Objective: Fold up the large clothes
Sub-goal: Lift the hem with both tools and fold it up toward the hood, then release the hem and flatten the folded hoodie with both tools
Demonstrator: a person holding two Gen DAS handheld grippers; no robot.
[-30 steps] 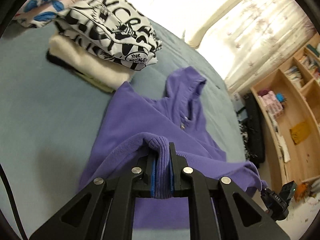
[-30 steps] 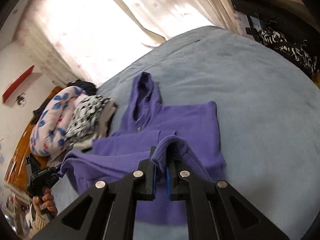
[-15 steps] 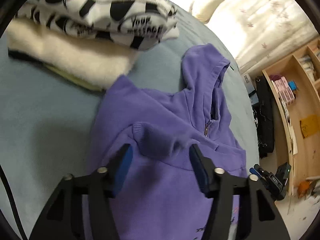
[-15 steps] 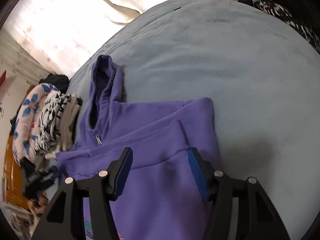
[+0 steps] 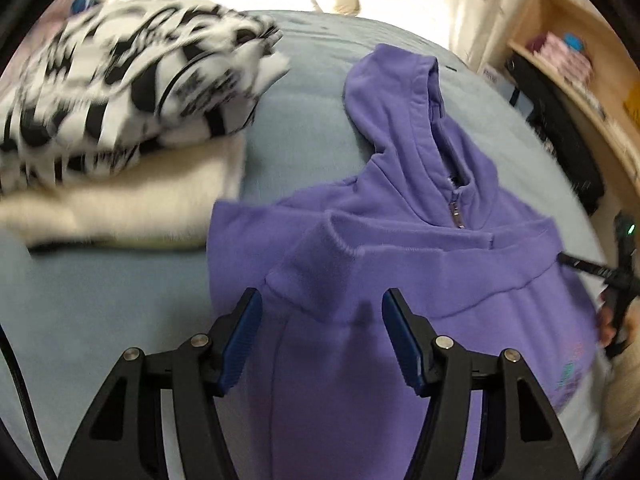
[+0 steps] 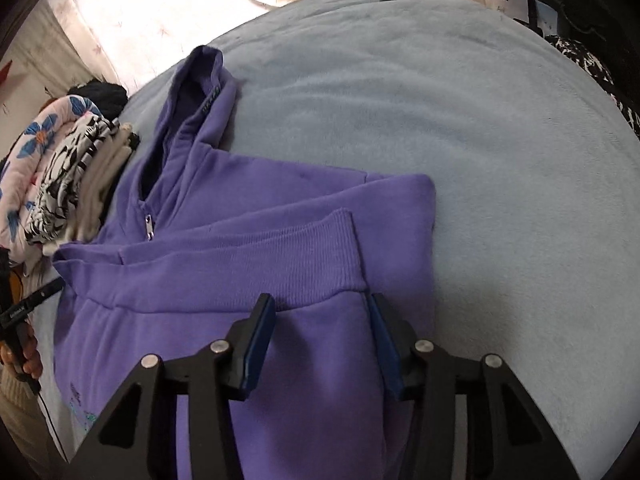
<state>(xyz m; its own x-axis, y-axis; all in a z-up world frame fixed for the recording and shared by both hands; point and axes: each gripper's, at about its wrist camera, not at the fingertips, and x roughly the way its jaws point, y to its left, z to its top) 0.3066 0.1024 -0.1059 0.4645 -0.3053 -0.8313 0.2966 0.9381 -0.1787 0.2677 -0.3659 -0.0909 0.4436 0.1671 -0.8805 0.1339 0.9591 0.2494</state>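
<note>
A purple zip hoodie [image 5: 420,232] lies flat on the light blue bed [image 5: 120,300], hood [image 5: 396,100] pointing away. Its lower part is folded up, so the ribbed hem [image 6: 312,256] rests across the chest just below the zip. My left gripper [image 5: 320,300] hovers open over the folded hem's left end [image 5: 320,248], pads clear of the cloth. Over the hoodie [image 6: 240,208] at the hem's right end, my right gripper [image 6: 320,304] has its jaws closing; purple cloth lies between them but the pads do not press it.
A stack of folded clothes [image 5: 120,100], black-and-white on cream, sits left of the hoodie, seen in the right wrist view as a pile [image 6: 60,184] with a floral piece. Wooden shelves [image 5: 580,60] stand right of the bed [image 6: 440,100]. A hand [image 6: 28,360] shows at the edge.
Both grippers carried the hem forward and down onto the chest, then opened and let it go. The hem now lies flat; the right jaws have narrowed slightly since half a second ago.
</note>
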